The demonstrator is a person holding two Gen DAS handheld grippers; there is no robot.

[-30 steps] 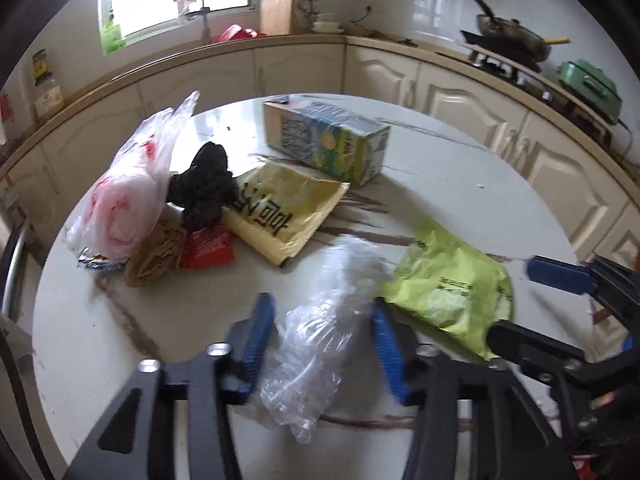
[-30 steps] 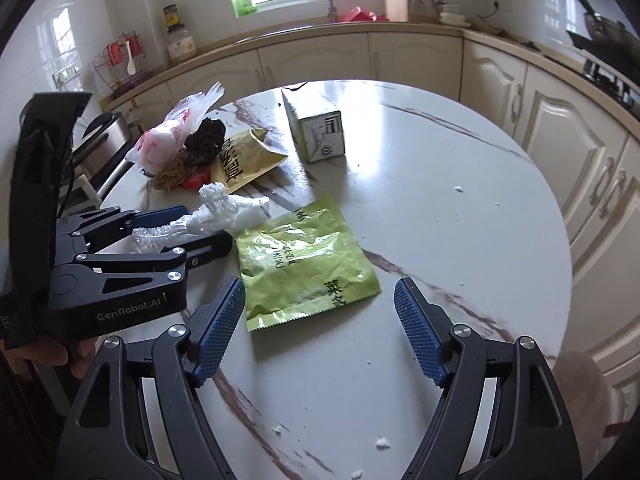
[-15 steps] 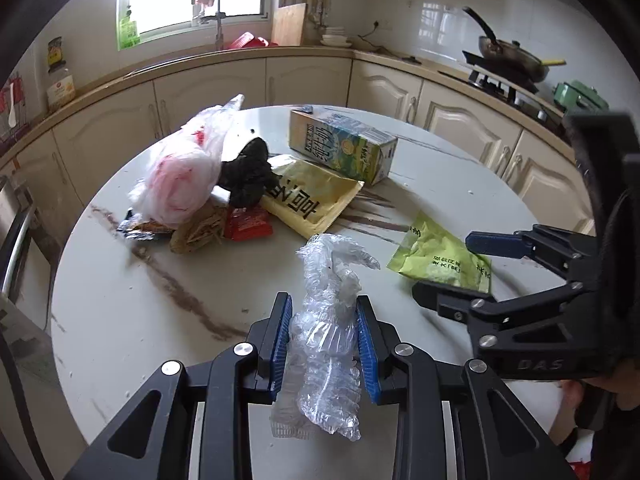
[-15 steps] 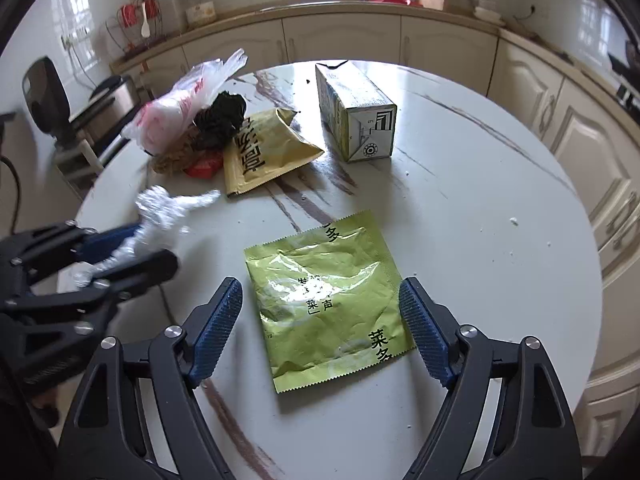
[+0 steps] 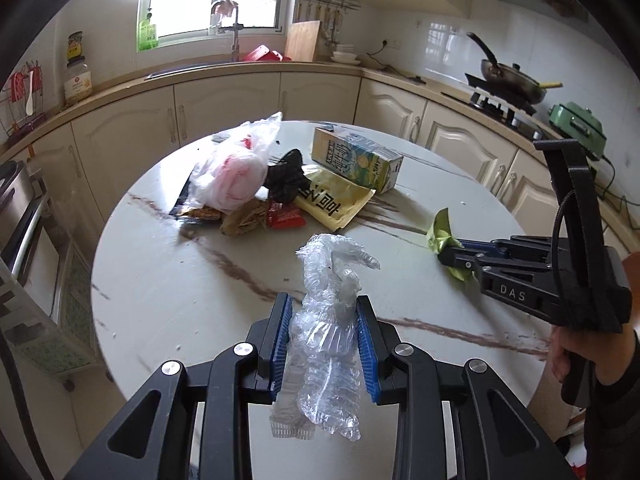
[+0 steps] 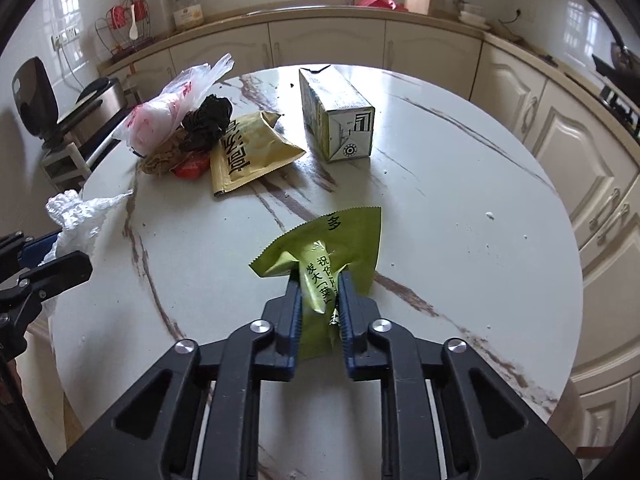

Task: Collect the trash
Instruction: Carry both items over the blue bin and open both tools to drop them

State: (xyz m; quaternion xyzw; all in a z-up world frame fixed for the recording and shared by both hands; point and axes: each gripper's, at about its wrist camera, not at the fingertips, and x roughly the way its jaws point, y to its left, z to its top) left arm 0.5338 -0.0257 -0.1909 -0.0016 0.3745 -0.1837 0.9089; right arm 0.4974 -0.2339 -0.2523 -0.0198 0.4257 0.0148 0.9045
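A crumpled clear plastic wrapper [image 5: 326, 320] is pinched at its middle by the left gripper [image 5: 323, 344], and a green snack packet [image 6: 324, 264] is clamped at its near edge by the right gripper [image 6: 320, 312] — both held above the near side of the round table [image 6: 460, 240]. Both pieces are judged light, soft and slippery, so a bunched fold is best gripped — a carton [image 6: 336, 120] and piled wrappers [image 6: 192, 132] are left at the far side.

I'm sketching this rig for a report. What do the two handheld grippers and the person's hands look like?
Both the left gripper and the right gripper are matte black angular frames with silver bolts and ribbed blue finger pads. The right one bears white "DAS" lettering and a black cable loop. The right hand is bare, with a dark sleeve.
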